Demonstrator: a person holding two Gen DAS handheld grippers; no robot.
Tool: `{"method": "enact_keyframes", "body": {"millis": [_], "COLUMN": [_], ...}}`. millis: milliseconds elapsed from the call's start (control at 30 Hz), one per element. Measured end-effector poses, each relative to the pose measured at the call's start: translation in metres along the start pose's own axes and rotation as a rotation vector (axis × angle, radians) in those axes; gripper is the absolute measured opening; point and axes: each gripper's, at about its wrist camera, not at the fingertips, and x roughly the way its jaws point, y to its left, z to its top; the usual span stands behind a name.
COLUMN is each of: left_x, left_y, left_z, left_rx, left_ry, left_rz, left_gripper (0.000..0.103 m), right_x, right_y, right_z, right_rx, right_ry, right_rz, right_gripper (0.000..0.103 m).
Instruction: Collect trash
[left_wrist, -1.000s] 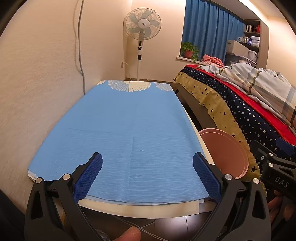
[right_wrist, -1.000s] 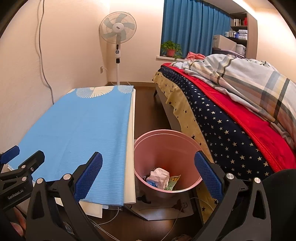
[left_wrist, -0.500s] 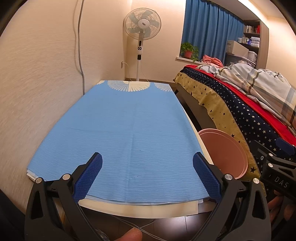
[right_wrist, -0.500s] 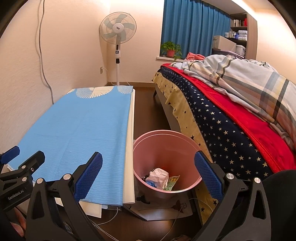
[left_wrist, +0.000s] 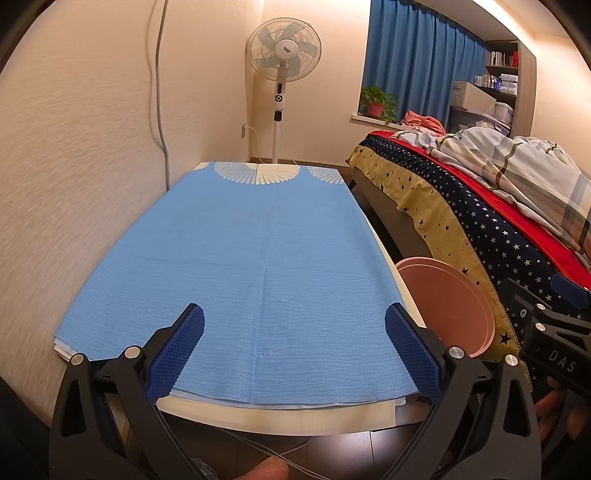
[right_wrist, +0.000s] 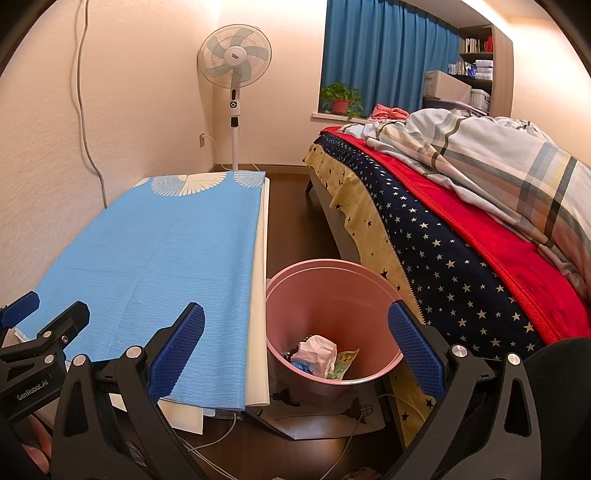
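Trash (right_wrist: 317, 352) sits in pink bin (right_wrist: 332, 266) below right tool (right_wrist: 295, 345); both tools wide, empty, left tool (left_wrist: 293, 345) over table (left_wrist: 258, 240).

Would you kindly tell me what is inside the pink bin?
In the pink bin lie a crumpled white tissue, a green-yellow wrapper and something blue. Whatever lies beneath them is hidden.

Home bedroom — a bed (right_wrist: 461, 236) fills the right side of the frame, with a star-print cover and a rumpled plaid duvet (right_wrist: 491, 155). Standing fan (right_wrist: 235, 62) at top centre against a plain wall, blue curtains (right_wrist: 384, 55) upper right over a sill with a potted plant (right_wrist: 341, 98). Low table under a blue cloth (right_wrist: 147, 258) lower left — pink bin (right_wrist: 332, 295) on the dark wood floor beside it.
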Motion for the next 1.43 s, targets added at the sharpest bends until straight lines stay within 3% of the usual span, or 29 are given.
{"method": "enact_keyframes", "body": {"millis": [1433], "left_x": [0.0008], "left_y": [0.0036], "left_z": [0.0022], "left_rx": [-0.013], "left_ry": [-0.012], "left_rz": [0.018], "left_gripper": [0.095], "right_x": [0.0036], "right_y": [0.0057], "right_z": [-0.0022], "right_rx": [0.0], "right_ry": [0.008], "right_rz": [0.005], "right_gripper": [0.098]}}
